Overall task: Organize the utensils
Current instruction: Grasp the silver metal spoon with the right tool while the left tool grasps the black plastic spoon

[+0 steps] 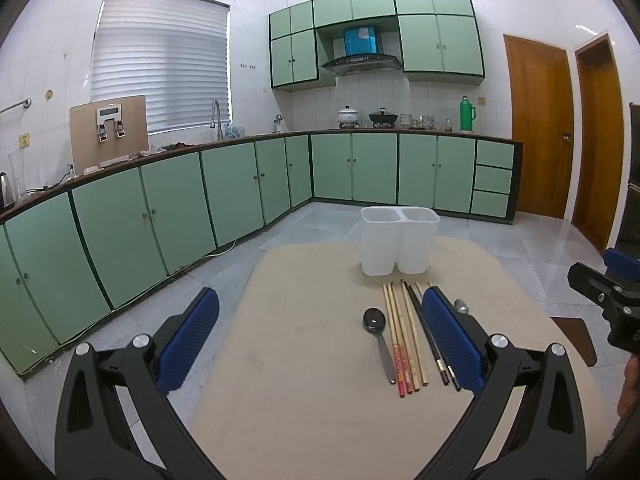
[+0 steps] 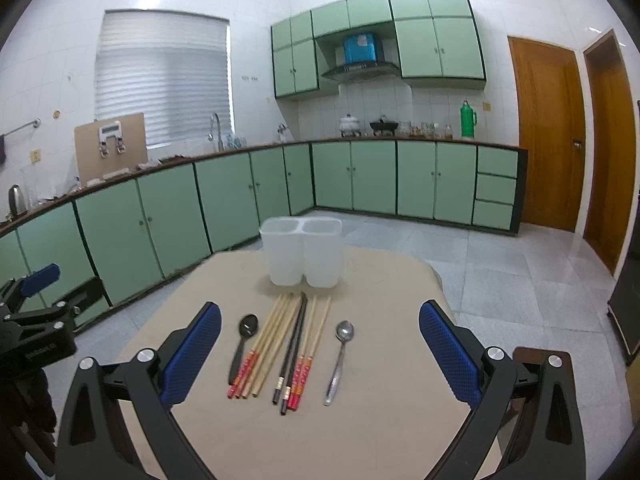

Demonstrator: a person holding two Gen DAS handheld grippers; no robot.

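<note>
A white two-compartment utensil holder (image 2: pixel 303 254) (image 1: pixel 398 240) stands at the far side of a beige table (image 2: pixel 380 420). In front of it lie a black spoon (image 2: pixel 244 342) (image 1: pixel 378 334), several wooden chopsticks with red ends (image 2: pixel 272 344) (image 1: pixel 400 336), a pair of black chopsticks (image 2: pixel 294 344) (image 1: pixel 430 340) and a silver spoon (image 2: pixel 340 360). My right gripper (image 2: pixel 320 332) hangs open above the utensils. My left gripper (image 1: pixel 320 320) is open too, left of the utensils; its right finger (image 1: pixel 448 336) hides most of the silver spoon (image 1: pixel 461 306).
The table (image 1: pixel 300 380) stands on a grey tiled floor (image 2: pixel 520 280). Green cabinets (image 1: pixel 160 216) and a countertop run along the left and back walls. Two wooden doors (image 2: pixel 544 132) are at the right. A dark brown object (image 1: pixel 572 336) sits beside the table's right edge.
</note>
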